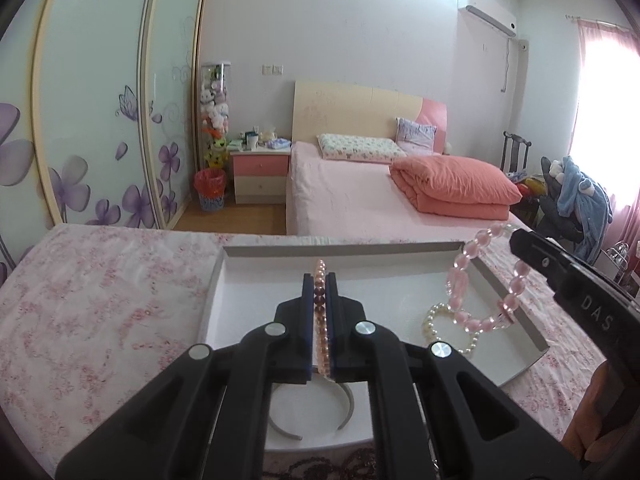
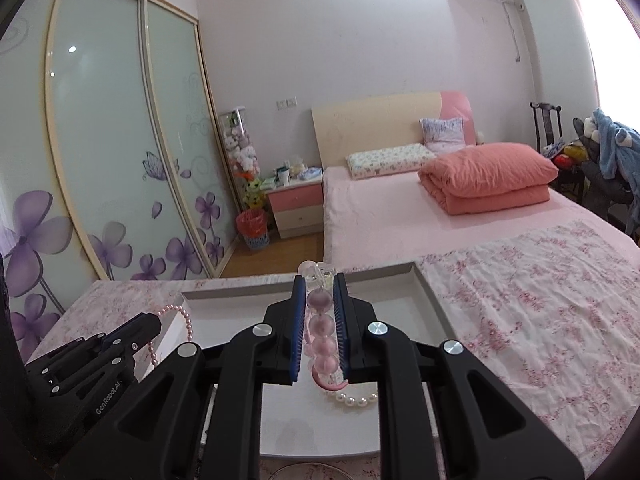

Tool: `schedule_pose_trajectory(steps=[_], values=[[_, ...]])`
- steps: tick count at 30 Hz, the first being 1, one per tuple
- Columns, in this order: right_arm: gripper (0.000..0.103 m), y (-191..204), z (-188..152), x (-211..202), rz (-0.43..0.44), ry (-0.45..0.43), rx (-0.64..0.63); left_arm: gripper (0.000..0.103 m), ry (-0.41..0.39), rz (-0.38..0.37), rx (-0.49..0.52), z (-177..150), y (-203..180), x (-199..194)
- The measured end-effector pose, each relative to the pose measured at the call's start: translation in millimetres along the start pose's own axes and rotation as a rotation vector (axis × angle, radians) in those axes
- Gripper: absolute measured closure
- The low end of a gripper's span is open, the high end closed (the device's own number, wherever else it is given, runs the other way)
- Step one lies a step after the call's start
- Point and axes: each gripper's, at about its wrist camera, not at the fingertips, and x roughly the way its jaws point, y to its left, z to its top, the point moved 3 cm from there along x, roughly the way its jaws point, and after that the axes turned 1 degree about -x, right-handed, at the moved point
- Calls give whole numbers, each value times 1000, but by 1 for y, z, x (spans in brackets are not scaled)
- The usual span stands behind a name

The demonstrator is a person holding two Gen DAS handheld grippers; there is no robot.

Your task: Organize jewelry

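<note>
The left gripper [image 1: 319, 280] is clamped tight on a thin bracelet of small peach-pink and dark red beads [image 1: 320, 308], which runs lengthwise between its blue pads. It hangs over a shallow white rectangular cardboard tray [image 1: 256, 280] that sits on a worktop covered with a white cloth printed with pink blossoms [image 1: 100, 300].

The right gripper [image 2: 319, 284] is nearly closed on a bracelet of large translucent pink round beads [image 2: 320, 324]; in the left wrist view that bracelet [image 1: 460, 280] dangles as a loop from the right gripper's tip [image 1: 520, 240] above the tray's right part.

On the tray floor, just under the dangling loop, lies a bracelet of white pearl-like beads [image 1: 436, 320]; whether the two touch is unclear. A plain grey open bangle [image 1: 280, 424] rests at the tray's near edge, beneath the left gripper's body.

Beyond the worktop stands a bed with a pink sheet [image 1: 352, 200], carrying a folded salmon-coloured quilt [image 1: 456, 184].
</note>
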Motion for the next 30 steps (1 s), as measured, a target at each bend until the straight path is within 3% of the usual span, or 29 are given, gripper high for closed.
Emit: schedule_pose_trajectory(steps=[10,15,30], values=[[90,-2,-10,22,10,100,18,95,53,4,5,-9,0,20],[77,-10,-8,17,-7,95,29,88,64,7,-33,-8,12,21],[77,-13,-10,1,-24,82,34,82,34,17,-85,2,32,-4]])
